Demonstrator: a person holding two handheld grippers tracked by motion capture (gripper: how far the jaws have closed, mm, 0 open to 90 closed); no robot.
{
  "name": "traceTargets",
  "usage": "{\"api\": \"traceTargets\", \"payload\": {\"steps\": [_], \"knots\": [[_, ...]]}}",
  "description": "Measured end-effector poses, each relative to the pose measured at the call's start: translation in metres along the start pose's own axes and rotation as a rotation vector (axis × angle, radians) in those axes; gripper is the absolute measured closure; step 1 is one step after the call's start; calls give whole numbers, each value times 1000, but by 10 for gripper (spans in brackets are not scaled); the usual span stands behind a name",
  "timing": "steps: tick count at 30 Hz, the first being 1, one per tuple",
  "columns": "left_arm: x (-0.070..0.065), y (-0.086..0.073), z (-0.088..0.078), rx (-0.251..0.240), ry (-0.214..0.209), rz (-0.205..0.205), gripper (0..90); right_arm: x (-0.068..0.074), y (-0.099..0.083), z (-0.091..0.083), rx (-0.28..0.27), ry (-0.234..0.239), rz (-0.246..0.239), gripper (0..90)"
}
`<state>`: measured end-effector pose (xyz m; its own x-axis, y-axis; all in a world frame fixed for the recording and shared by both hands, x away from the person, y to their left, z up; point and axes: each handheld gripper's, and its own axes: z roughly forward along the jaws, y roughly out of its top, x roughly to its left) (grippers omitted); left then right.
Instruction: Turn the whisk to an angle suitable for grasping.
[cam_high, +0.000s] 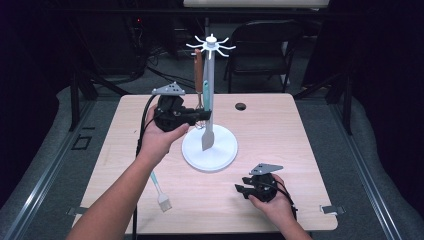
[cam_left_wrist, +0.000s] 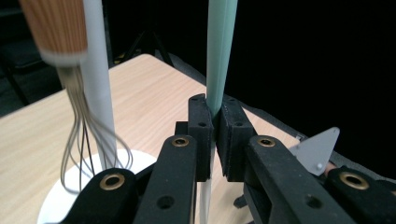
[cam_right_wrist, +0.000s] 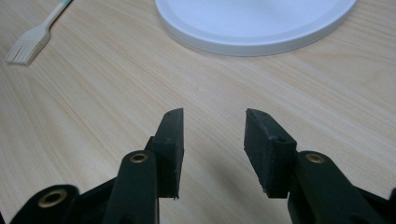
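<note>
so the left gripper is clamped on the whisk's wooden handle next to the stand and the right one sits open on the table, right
Not quite. The left gripper is clamped on the mint-green spatula handle, as the left gripper view shows; the whisk hangs untouched beside it. The rest holds: it is by the stand, and the right gripper sits open.

Light falls from above onto the pale table (cam_high: 260, 125), leaving the surroundings nearly black. In the left gripper view, the wooden handle (cam_left_wrist: 56, 25) at upper left is blurred. Soft shadows lie beneath the lower-frame jaws in the right gripper view.
</note>
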<state>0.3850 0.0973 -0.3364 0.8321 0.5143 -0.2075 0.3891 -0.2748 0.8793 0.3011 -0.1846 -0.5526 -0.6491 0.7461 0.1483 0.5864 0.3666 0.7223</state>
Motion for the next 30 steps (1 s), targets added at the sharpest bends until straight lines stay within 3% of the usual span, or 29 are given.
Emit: {"api": "traceTargets", "payload": {"steps": [6,11,15,26,30], "knots": [[-4,32,-1,-3,-4,21,850,1,0,1,11,-12,-19,576],[0,48,0,-9,-6,9,850,1,0,1,10,-8,-20,575],[7,50,2,-16,-21,-23,850,1,-1,1,2,-4,-17,573],[12,46,0,-29,-63,-29,850,1,-1,0,4,-7,-24,572],[15,46,2,-13,-55,-35,849,2,-1,1,-2,-3,-26,572]]}}
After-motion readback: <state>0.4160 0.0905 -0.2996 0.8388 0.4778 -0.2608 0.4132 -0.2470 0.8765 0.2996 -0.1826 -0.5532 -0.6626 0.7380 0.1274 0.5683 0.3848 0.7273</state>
